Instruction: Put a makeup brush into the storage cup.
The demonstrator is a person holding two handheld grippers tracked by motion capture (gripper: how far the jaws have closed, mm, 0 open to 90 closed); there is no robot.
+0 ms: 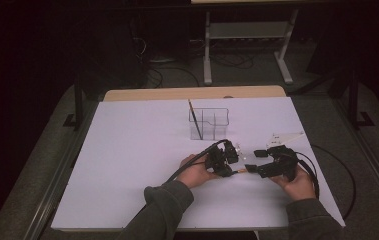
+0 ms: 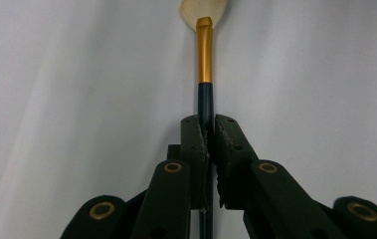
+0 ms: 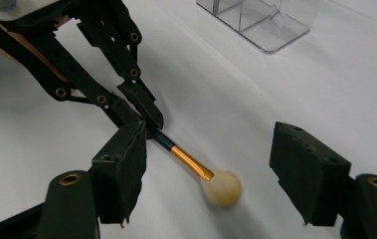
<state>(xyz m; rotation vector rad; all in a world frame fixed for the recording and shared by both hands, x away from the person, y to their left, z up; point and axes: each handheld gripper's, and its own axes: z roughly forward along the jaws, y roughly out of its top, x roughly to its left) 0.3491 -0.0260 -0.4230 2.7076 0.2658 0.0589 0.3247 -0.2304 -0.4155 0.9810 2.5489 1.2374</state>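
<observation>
Brush in left claw

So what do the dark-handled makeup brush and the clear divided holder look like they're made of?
Dark-handled makeup brush: glossy dark handle, maybe lacquered wood or plastic; shiny gold collar, likely metal; soft cream bristles. Clear divided holder: see-through with bright edges, probably acrylic.

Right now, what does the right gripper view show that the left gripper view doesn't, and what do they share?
Right gripper view: the clear organizer on the table beyond, the left gripper seen from outside, and the right gripper with its jaws standing apart around the bristle end. Left gripper view: the left gripper's own jaws seen from behind, closed on the dark handle. Shared: the makeup brush with its gold ferrule and pale bristles, and the white table.
</observation>
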